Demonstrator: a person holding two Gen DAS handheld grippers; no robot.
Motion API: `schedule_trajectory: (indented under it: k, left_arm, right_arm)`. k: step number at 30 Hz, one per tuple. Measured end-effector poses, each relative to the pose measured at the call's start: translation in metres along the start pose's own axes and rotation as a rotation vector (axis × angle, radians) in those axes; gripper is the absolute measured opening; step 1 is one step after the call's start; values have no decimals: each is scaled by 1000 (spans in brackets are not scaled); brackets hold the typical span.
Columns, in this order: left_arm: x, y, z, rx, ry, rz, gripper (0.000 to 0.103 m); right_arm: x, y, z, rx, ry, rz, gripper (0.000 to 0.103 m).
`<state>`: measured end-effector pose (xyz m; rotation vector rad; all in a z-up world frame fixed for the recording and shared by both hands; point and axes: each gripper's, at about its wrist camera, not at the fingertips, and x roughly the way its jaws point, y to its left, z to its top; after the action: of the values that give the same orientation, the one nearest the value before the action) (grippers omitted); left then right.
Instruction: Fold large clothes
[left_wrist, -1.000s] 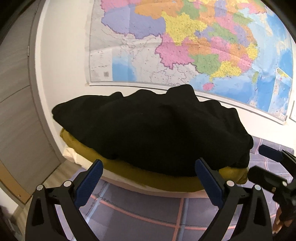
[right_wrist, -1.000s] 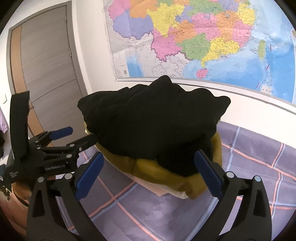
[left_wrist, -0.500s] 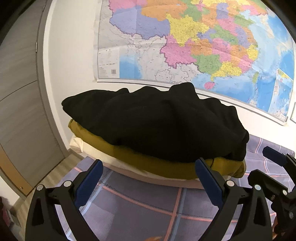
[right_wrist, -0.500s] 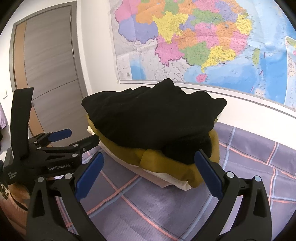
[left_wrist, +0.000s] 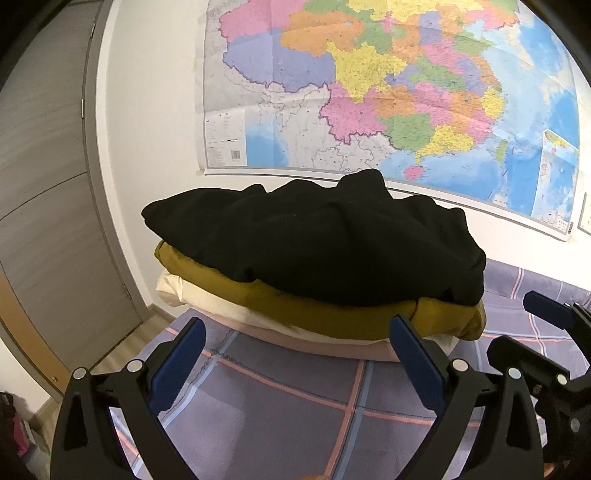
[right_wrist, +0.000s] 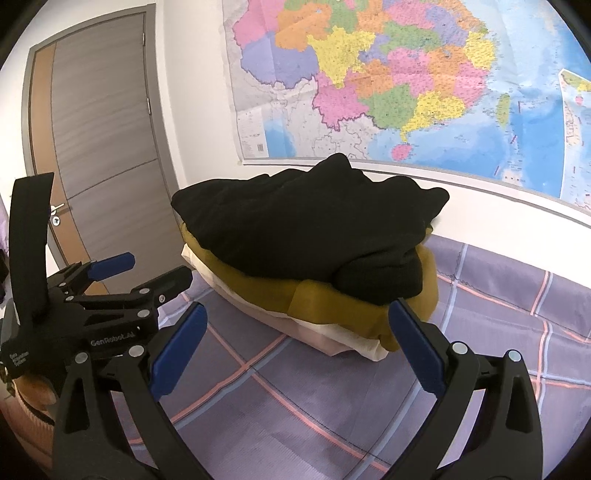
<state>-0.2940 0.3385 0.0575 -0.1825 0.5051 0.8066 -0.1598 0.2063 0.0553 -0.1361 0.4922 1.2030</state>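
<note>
Both grippers (left_wrist: 297, 354) (right_wrist: 295, 341) gape wide, empty; folded black garment (left_wrist: 314, 251) lies lengthwise along wall

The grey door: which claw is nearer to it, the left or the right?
Left. The left claw sits toward the door, open; the right claw is on its far side from the door, also open, before the clothes stack.

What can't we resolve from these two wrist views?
- Pink bottom layer: only an edge strip shows in both views, under the cream layer, mustard garment and black garment.
- Far side of the pile: hidden by the black garment.
- Map: labels too small; top and right cut off by the frame.
- Left gripper, right gripper: handles cut off below.
</note>
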Motion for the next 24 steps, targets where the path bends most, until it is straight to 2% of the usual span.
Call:
schedule_trajectory:
  k: [24]
  left_arm:
    - [-27,-2,-16,4,-14,-10,96]
  right_arm:
    - [-21,14,-15,-7,-5,6,97]
